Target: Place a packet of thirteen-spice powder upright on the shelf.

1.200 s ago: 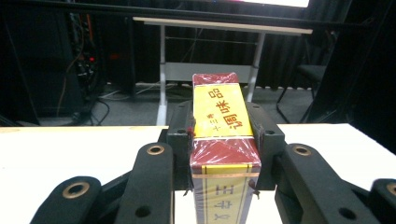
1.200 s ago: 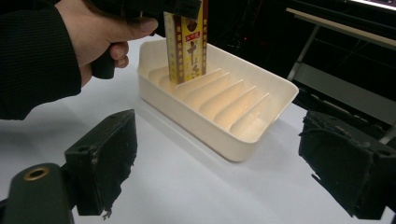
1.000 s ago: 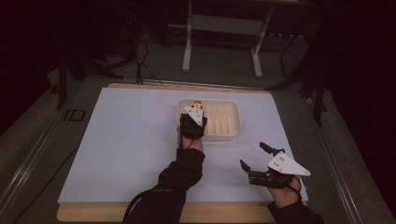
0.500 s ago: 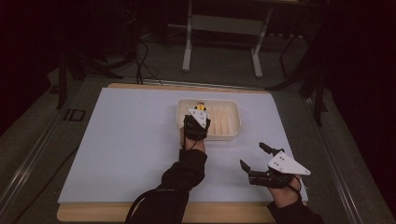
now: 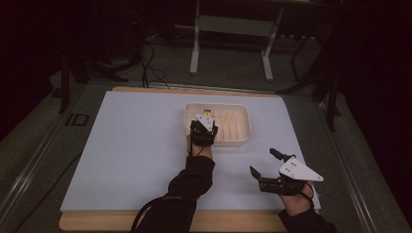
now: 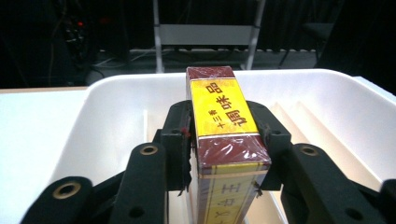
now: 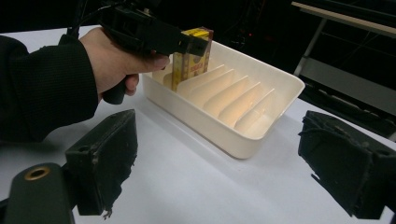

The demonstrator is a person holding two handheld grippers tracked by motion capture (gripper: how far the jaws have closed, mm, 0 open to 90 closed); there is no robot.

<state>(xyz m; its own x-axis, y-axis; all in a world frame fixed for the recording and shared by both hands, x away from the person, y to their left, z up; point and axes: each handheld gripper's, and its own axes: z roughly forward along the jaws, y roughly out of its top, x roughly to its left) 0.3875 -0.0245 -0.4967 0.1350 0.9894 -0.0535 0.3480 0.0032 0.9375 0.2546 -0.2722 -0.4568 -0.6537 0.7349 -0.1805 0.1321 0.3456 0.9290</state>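
Dark room behind, a pale blue-white tabletop (image 5: 126, 155) in front. One red-and-yellow cardboard box (image 6: 224, 126) stands upright, long axis vertical, in the far-left slot of one cream plastic divided tray (image 5: 243, 127). The left gripper (image 5: 204, 127), its jaws just easing apart, flanks it. Near right, the right gripper (image 5: 265, 162) rests spread wide.

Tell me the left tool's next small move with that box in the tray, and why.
Probably finish opening the left tool and draw it straight back. The yellow and maroon box stands upright in the end slot of the white divided tray; the jaws have just been opening but remain close beside it. The right tool waits open, apart from the tray.
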